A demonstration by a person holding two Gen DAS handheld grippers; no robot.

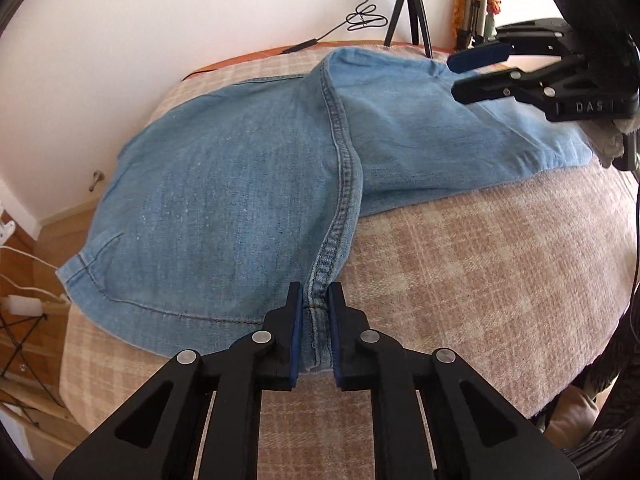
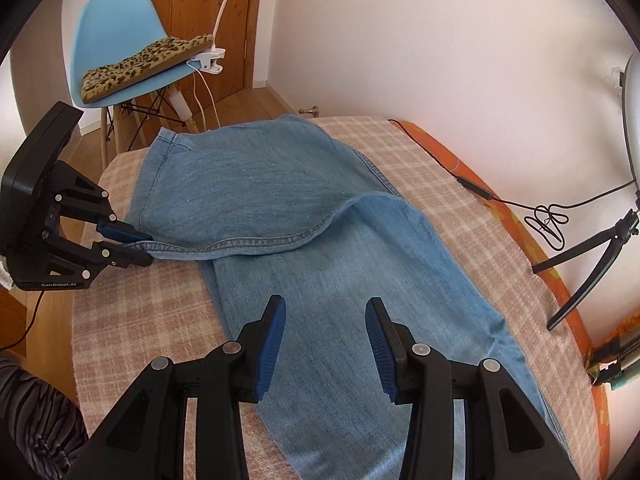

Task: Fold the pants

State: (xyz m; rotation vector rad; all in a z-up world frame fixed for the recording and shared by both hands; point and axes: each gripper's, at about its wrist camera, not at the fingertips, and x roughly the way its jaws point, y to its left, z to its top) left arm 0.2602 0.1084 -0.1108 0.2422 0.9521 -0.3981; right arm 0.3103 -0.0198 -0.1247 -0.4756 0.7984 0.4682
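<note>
1. White walls close in a small room where a bed-like surface under a beige plaid blanket (image 2: pixel 420 160) carries the work; an orange edge of it shows along the wall side.
2. Light blue denim pants (image 1: pixel 224 200) lie spread over the blanket, one part folded across another so that a stitched seam runs from the far edge down toward the near edge of the surface.
3. At that near edge the left gripper (image 1: pixel 315 300) has its jaws pressed together on the seam: the blue pads sit tight against both sides of the thick stitched strip, and the cloth runs between them.
4. In the right wrist view the same gripper reaches in over the blanket's edge and the denim corner sits clamped between its fingers.
5. Over the leg part of the pants hangs the right gripper (image 2: pixel 326 312), jaws spread, nothing between them; denim lies beneath the gap, and I cannot tell whether the tips touch it.
6. Seen from the left wrist, the right gripper (image 1: pixel 456 76) stands over the far right part of the pants.
7. Beyond the surface stand a blue chair (image 2: pixel 120 16) with a leopard-print cushion (image 2: pixel 148 64), a white clip lamp (image 2: pixel 208 60) and a black tripod (image 1: pixel 408 8) by the wall.
</note>
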